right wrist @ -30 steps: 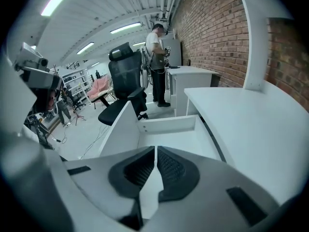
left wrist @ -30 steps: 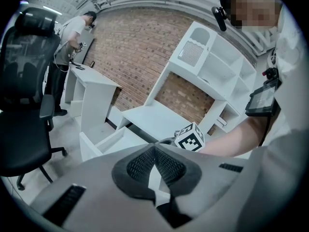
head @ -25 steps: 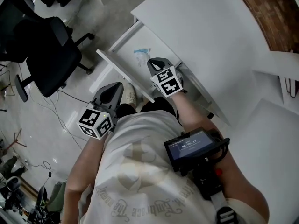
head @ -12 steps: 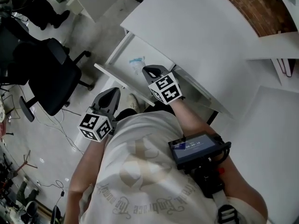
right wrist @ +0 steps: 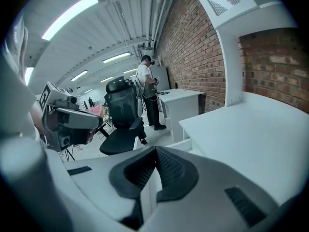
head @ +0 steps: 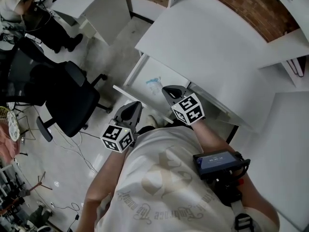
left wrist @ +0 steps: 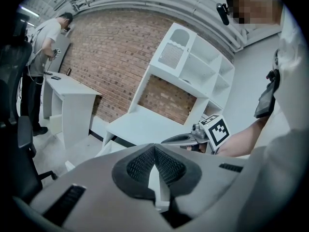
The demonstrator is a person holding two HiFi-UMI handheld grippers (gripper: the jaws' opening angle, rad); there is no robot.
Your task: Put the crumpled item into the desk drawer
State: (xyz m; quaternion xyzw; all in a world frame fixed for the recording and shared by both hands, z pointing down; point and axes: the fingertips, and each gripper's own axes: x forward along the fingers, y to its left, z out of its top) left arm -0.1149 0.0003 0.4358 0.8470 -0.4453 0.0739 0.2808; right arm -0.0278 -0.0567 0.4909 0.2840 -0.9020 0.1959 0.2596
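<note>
The white desk's (head: 207, 47) drawer (head: 136, 75) stands pulled out. On its floor lies the crumpled item (head: 153, 84), white with blue marks. My right gripper (head: 167, 88) hovers over the drawer just right of the item, shut and holding nothing; in its own view the right gripper (right wrist: 155, 151) has its pads together. My left gripper (head: 137, 105) hangs just outside the drawer's front panel (head: 126, 94), also shut and holding nothing. In the left gripper view, the left gripper's (left wrist: 154, 148) pads meet, and the drawer lies beyond them.
A black office chair (head: 63, 95) stands on the floor to the left of the drawer, with cables (head: 72, 149) on the floor near it. A person (head: 29, 13) stands by another white desk (head: 91, 4) at the far left. A white shelf unit (head: 289, 47) rises at the right.
The head view has swung, so more floor and the far desks show. Both grippers keep about the same places relative to the drawer, and the crumpled item has not moved.
</note>
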